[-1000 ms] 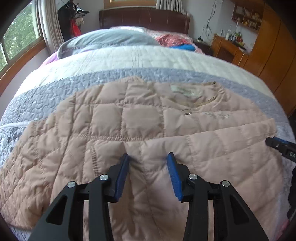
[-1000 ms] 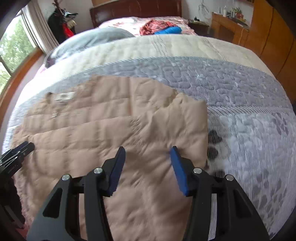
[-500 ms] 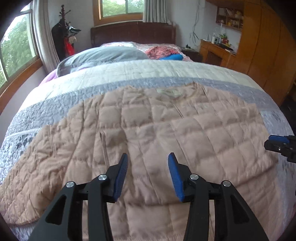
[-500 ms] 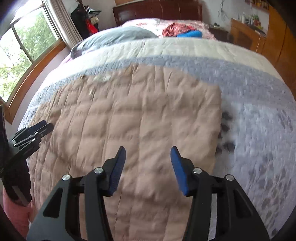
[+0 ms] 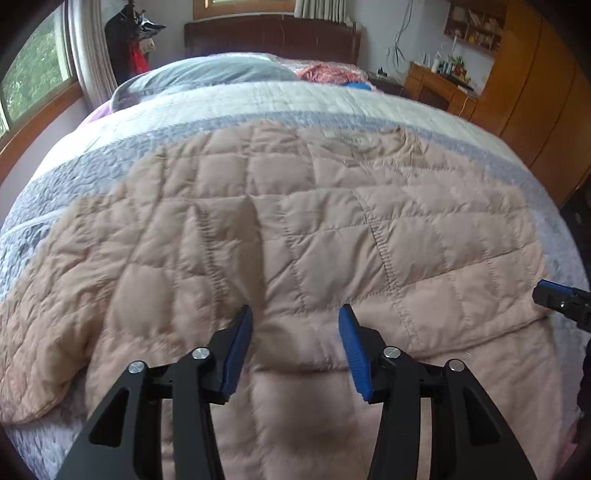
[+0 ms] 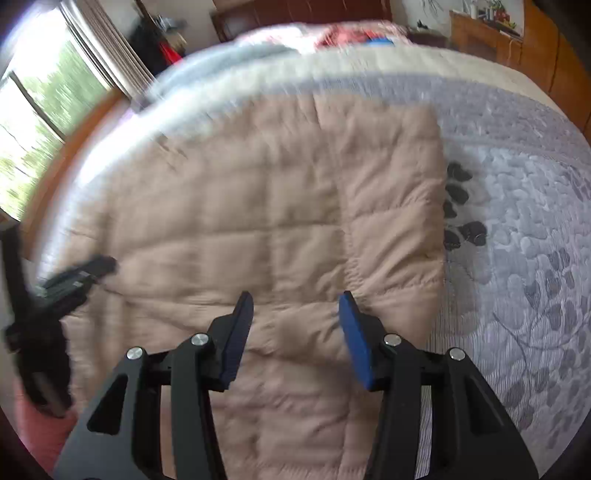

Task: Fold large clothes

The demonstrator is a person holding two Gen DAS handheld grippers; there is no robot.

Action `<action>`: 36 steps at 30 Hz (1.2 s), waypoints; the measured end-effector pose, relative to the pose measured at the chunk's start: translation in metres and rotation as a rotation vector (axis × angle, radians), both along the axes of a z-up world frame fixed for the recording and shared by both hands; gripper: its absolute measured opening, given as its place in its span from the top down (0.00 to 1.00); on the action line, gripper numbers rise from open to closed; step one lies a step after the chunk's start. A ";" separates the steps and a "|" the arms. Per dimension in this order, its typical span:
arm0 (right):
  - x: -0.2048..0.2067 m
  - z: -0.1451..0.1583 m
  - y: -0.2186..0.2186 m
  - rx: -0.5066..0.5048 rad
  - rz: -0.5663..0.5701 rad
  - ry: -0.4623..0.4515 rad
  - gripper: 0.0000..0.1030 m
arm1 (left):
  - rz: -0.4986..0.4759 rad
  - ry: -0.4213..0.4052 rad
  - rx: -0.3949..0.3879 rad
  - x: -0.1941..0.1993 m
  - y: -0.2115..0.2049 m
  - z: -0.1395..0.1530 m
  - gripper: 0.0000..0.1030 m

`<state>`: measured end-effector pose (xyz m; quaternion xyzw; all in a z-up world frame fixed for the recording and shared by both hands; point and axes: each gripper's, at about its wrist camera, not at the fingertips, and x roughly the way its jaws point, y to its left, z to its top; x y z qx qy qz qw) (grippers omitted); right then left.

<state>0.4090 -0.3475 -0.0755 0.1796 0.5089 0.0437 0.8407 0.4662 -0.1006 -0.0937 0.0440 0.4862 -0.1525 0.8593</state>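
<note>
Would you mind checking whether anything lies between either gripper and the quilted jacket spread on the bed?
Nothing visible does. The jacket lies open on the bedspread directly below both grippers. The left gripper is opening with no fabric pinched; the right gripper hangs open above the jacket's right part.

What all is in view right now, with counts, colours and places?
quilted jacket: one, beige-pink, spread flat across the near part of the bed, under both grippers
bedspread: one, grey patterned band with a cream band beyond it, covering the bed
pillow: one, grey-blue, at the head of the bed
clothes pile: one, red with a blue piece, beside the pillow
headboard: one, dark wood, far end
wardrobe: one, orange-brown wood, along the wall to the right of the bed
left gripper: black with blue pads, jaws opening, nothing between them
right gripper: black with blue pads, open, above the jacket
</note>
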 end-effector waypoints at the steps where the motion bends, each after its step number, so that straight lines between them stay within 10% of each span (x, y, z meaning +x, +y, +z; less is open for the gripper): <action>1: -0.008 0.008 -0.004 0.016 -0.002 -0.025 0.50 | 0.004 -0.011 0.005 -0.006 0.010 0.006 0.33; 7: -0.052 0.025 -0.035 0.044 -0.034 -0.051 0.46 | 0.161 -0.037 -0.039 -0.049 0.130 0.028 0.29; 17: -0.062 -0.004 -0.032 -0.036 -0.002 0.023 0.44 | 0.783 0.051 -0.049 -0.118 0.376 -0.011 0.30; 29: -0.053 -0.023 -0.022 -0.052 0.016 0.057 0.44 | 1.007 -0.022 -0.292 -0.106 0.484 -0.034 0.33; 36: -0.051 -0.034 -0.024 -0.074 0.004 0.079 0.41 | 1.030 -0.072 -0.256 -0.092 0.493 -0.040 0.82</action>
